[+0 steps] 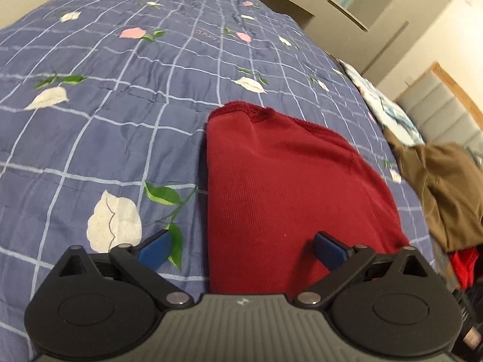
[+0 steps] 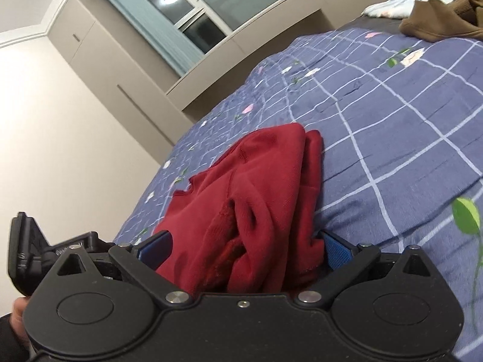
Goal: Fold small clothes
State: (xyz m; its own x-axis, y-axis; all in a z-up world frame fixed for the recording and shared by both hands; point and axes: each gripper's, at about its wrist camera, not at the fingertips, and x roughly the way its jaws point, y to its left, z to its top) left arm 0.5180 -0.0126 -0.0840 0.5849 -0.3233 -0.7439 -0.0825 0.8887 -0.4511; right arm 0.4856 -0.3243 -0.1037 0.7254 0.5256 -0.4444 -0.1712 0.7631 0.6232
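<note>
The right tongs [image 2: 246, 249], spread wide with blue pads on either side, straddle a bunched end of a dark red garment [image 2: 253, 205] on a bed; the cloth lies between the pads but neither is seen pressing it, so nothing is gripped. The left tongs [image 1: 241, 249] are likewise released, one pad hanging over the blue checked bedspread [image 1: 105, 126], the other over the garment's flat side.

Seen from the left wrist, the red garment [image 1: 289, 187] looks smooth and roughly folded, its stitched hem farthest from the camera. From the right wrist the near end is rumpled into several deep creases, with a second layer peeking out along the right edge.

The likely trouble lies in that bunched end: if the right tongs clench there, they may catch only some of the layers, and lifting could drag the fold open or skew it. A pinch taken too deep might also snag the quilted bedspread [image 2: 392, 120] beneath.

Farther off, a brown garment [image 1: 446, 193] and a bright red piece of cloth [image 1: 462, 264] lie near the bed's edge, well apart from the work. Beyond stand beige cabinets [image 2: 99, 57] and a window [image 2: 193, 9].
</note>
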